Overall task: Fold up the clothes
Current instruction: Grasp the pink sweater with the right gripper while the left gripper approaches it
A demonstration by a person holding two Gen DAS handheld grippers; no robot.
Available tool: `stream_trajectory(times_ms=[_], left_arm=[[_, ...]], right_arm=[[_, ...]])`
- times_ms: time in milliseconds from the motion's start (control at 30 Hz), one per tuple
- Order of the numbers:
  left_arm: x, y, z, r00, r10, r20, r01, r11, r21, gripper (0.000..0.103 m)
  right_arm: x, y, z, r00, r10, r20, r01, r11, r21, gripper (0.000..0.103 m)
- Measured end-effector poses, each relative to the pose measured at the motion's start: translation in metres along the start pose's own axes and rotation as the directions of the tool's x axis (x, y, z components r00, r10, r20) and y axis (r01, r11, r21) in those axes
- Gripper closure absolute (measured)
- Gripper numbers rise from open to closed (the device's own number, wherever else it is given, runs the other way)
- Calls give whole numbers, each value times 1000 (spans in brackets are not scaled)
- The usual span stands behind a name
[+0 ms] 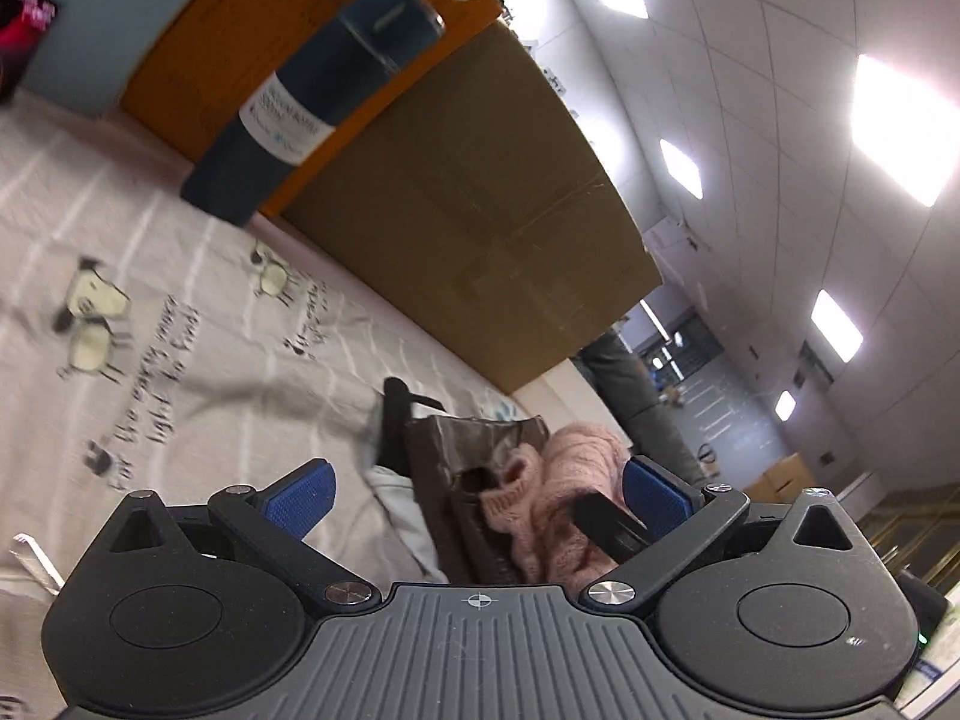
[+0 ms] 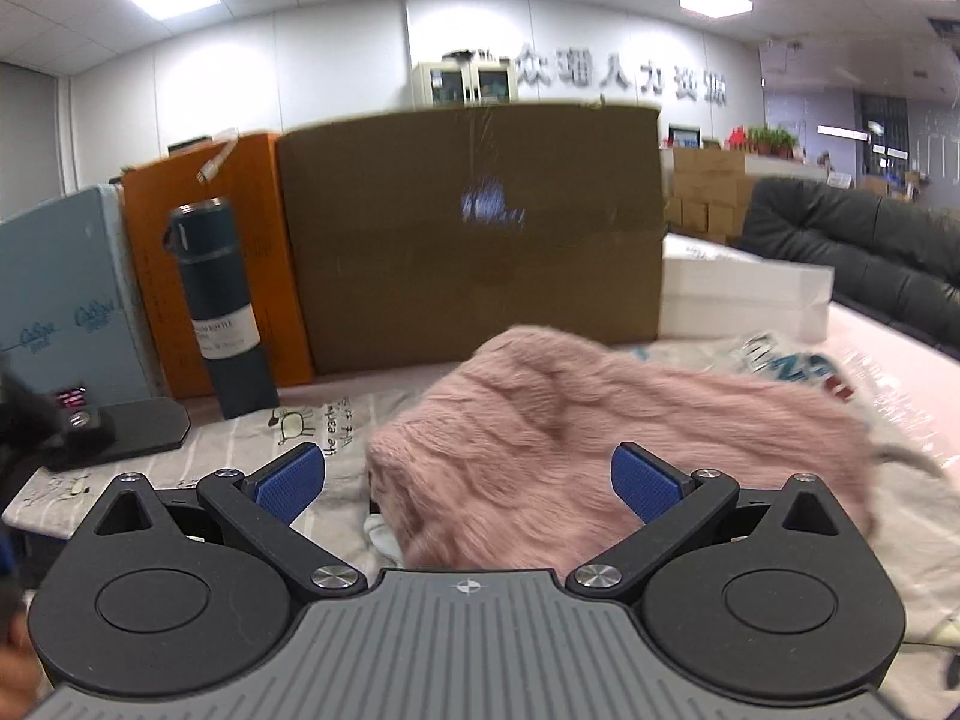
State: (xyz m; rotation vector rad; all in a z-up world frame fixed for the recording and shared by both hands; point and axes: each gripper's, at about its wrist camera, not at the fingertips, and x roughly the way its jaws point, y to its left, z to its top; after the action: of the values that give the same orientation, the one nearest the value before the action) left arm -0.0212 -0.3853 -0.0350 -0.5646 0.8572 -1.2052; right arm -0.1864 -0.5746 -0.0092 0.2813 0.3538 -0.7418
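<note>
Between my right gripper's spread jaws, pink sweater lying bunched, left gripper gaping too, cardboard box walling off the cloth beyond.

Pink fuzzy sweater: knit, bunched in a loose heap, not flat. Lies on the printed grey cloth covering the surface, at 12 o'clock in the right wrist view. Left wrist view: sweater crumpled at 1 o'clock, beside a dark brown garment.
</note>
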Motion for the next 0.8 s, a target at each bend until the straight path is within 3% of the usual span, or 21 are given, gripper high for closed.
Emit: stream_trajectory(times_ms=[100, 167, 233, 367, 500, 667, 800], left_arm=[[8, -4, -4, 1000, -14, 8, 14, 1000, 23, 1], [14, -11, -6, 1000, -8, 17, 7, 998, 68, 1], [21, -20, -9, 999, 25, 32, -29, 991, 133, 1], [37, -33, -25, 993, 86, 82, -107, 950, 293, 2], [60, -52, -47, 986, 117, 115, -158, 873, 462, 8], [88, -74, -73, 993, 75, 94, -116, 812, 572, 13], [98, -94, -91, 993, 46, 113, -109, 741, 663, 21]], right_arm=[[19, -15, -4, 1000, -26, 6, 26, 995, 101, 32], [19, -26, -8, 999, -31, 37, 27, 994, 106, 53], [12, -38, -11, 998, -22, 64, 14, 993, 118, 82], [-21, -75, -16, 988, -7, 151, -30, 970, 241, 83], [-57, -105, -18, 974, -14, 226, -58, 949, 309, 83], [-89, -122, -23, 959, -17, 284, -76, 946, 314, 83], [-102, -130, -28, 953, -6, 304, -96, 942, 321, 83]])
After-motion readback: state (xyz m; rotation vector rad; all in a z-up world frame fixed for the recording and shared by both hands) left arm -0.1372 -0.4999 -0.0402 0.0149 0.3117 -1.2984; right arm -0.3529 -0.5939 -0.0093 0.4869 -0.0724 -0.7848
